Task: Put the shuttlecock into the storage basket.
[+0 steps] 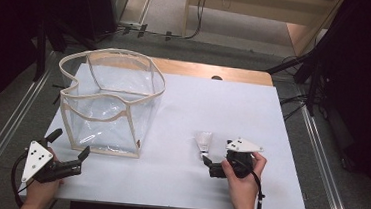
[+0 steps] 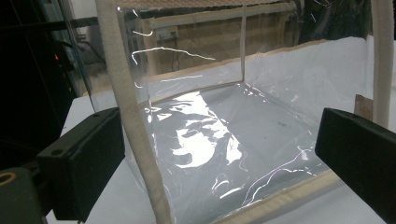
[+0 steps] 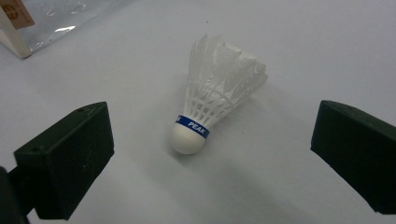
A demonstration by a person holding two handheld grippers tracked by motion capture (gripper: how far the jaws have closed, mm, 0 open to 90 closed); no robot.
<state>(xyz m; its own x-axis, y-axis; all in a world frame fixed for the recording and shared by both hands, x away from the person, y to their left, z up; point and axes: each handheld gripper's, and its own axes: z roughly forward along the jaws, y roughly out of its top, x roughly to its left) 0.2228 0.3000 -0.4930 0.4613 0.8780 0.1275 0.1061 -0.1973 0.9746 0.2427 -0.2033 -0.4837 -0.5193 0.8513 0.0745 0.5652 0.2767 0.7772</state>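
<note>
My right gripper (image 3: 212, 154) has its jaws spread wide on either side of the white shuttlecock (image 3: 217, 95), which lies on its side on the white table (image 1: 272, 121), cork toward me, touching neither jaw. My left gripper (image 2: 219, 163) is also wide open, facing the near lower corner of the clear bag (image 1: 108, 98) with beige trim.

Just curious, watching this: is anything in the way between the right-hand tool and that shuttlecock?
Nothing visible. The right tool is open, its jaws wide apart on either side of the shuttlecock, which lies on its side on bare table. The clear bag stands well off to the left.
</note>
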